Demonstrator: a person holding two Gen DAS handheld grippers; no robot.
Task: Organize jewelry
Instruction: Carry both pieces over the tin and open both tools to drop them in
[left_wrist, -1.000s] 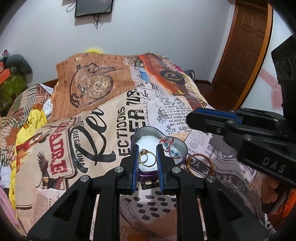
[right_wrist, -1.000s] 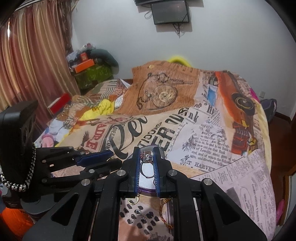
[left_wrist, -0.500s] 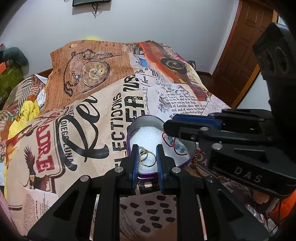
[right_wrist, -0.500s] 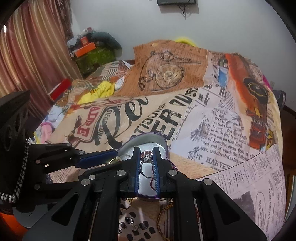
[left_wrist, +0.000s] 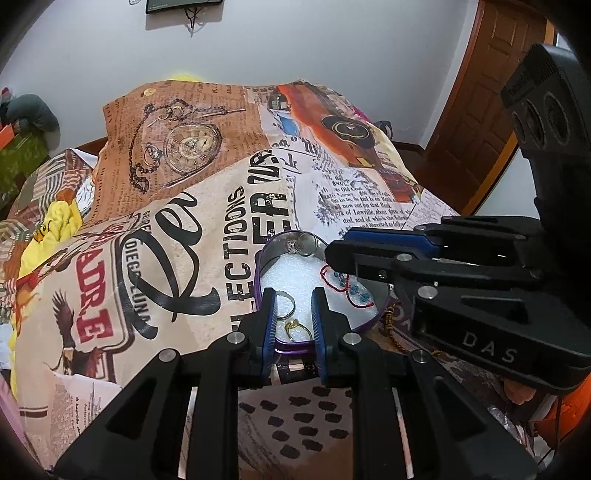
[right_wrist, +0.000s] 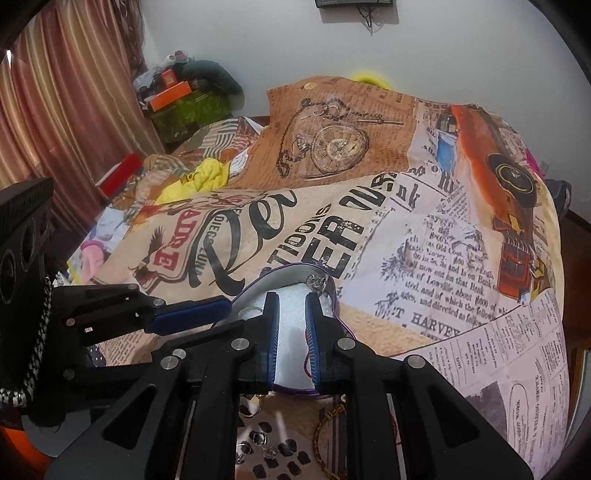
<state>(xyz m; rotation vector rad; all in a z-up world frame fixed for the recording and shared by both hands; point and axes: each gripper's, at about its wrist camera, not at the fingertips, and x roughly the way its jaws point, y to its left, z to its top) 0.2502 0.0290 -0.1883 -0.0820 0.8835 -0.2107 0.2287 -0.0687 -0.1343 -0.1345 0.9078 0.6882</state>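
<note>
Gold ring (left_wrist: 295, 328): lies in the purple tin (left_wrist: 258, 269), between the left gripper (left_wrist: 293, 317) fingers — untouched, knot toward upper left.
Both grippers: nearly pressed together, empty — right gripper (right_wrist: 291, 325) over the tin's foam.

Hidden and cut-off parts, both wrist views

Purple tin (left_wrist: 266, 258): near rim behind left gripper (left_wrist: 293, 317) fingers, right side under right gripper (left_wrist: 334, 254). Red bead string (left_wrist: 345, 286) partly covered by that gripper; silver ring (left_wrist: 285, 302) half behind a left finger. Rope bracelet (left_wrist: 391, 325) mostly hidden. In right view, small pieces (right_wrist: 258, 439) on dotted cloth (right_wrist: 288, 450) too blurred to identify, chain (right_wrist: 319, 435) cut by gripper frame. Wall screen (right_wrist: 354, 3) cropped at top edge. Person's fingers (left_wrist: 517, 391) barely showing under gripper body.
</note>
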